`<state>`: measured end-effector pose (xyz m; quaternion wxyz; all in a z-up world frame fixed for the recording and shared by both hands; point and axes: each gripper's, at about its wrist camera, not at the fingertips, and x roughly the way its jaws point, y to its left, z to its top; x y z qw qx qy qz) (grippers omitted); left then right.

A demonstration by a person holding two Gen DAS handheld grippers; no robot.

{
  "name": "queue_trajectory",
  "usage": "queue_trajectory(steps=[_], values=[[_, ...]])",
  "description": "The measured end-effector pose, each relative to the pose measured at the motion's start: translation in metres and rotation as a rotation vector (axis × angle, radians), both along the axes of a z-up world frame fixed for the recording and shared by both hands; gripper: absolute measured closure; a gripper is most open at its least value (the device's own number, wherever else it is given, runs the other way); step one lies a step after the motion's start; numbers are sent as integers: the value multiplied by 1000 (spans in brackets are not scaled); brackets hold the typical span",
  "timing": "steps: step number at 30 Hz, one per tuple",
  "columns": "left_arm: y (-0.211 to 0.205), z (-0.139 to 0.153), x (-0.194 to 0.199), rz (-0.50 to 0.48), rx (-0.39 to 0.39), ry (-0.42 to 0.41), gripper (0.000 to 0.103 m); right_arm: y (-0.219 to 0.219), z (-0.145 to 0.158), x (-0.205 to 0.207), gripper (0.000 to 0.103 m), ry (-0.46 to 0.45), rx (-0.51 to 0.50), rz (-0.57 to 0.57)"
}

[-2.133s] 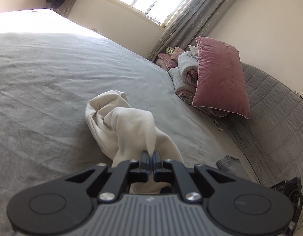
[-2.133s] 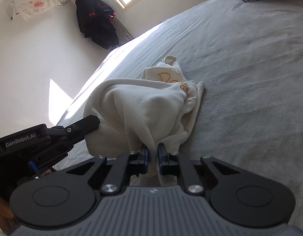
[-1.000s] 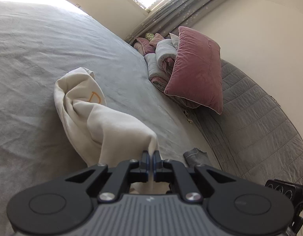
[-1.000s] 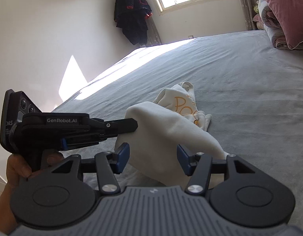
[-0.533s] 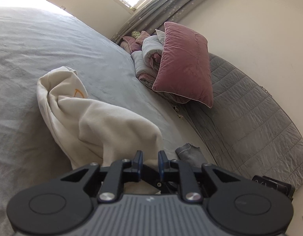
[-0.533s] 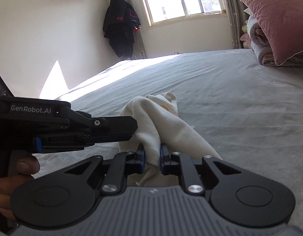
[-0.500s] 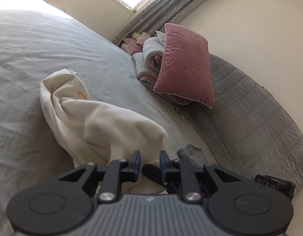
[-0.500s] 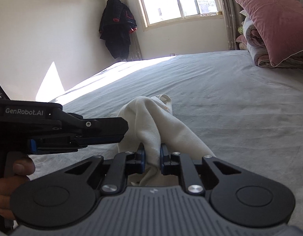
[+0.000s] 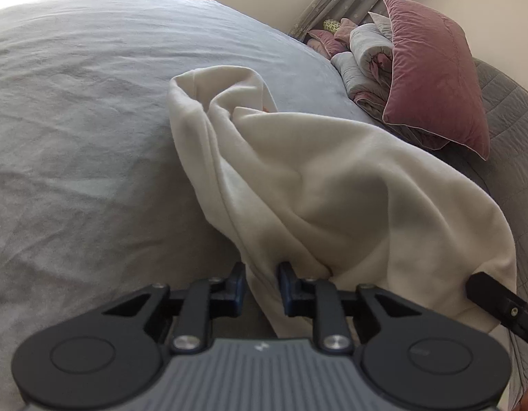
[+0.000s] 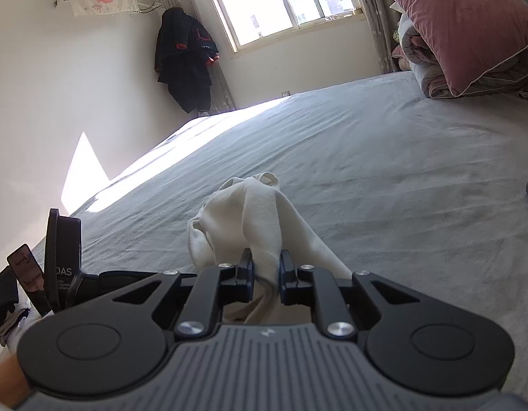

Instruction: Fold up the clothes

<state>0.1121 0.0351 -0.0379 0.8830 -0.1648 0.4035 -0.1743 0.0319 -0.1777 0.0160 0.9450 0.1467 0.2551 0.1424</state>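
Cream sweatshirt (image 9: 332, 185) lies bunched on the grey bed (image 9: 75, 120), its near edge lifted off the cover and its far end, a rolled opening, resting on the bed toward the window. Its long axis runs straight away from both tongs, so the bulk of the cloth lies ahead of them, not to either side. The left tongs (image 9: 262, 284) pinch a seam fold at the garment's near left corner, jaws closed onto the cloth with a narrow gap filled by fabric. The right tongs (image 10: 266, 274) grip a thicker gathered fold the same way; in the left view their tip shows at the garment's near right edge. Both grips sit on the near edge, side by side, neither clearly closer to the bulk. A pink pillow (image 9: 431, 68) and rolled quilts lie well apart at the headboard.

As it lies, the sweatshirt is crumpled, not flat or folded.
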Motion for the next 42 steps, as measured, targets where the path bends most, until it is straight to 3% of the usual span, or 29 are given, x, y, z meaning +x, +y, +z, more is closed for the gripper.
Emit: queue_trajectory(steps=[1, 10, 20, 27, 31, 34, 42], values=[[0, 3, 0, -1, 20, -10, 98, -2, 0, 0, 88, 0, 4, 0], [8, 39, 0, -4, 202, -104, 99, -14, 5, 0, 88, -4, 61, -20], [42, 73, 2, 64, 197, -139, 98, -29, 16, 1, 89, -55, 77, -96], [42, 90, 9, 82, 223, -174, 99, -67, 30, 2, 89, -107, 68, -238], [44, 99, 15, 110, 286, -205, 99, -86, 31, 1, 89, -110, 85, -313], [49, 108, 27, 135, 378, -236, 99, -92, 28, 2, 89, -97, 100, -329], [75, 118, 73, 257, 505, -222, 98, -78, 29, 3, 89, -113, 71, -272]])
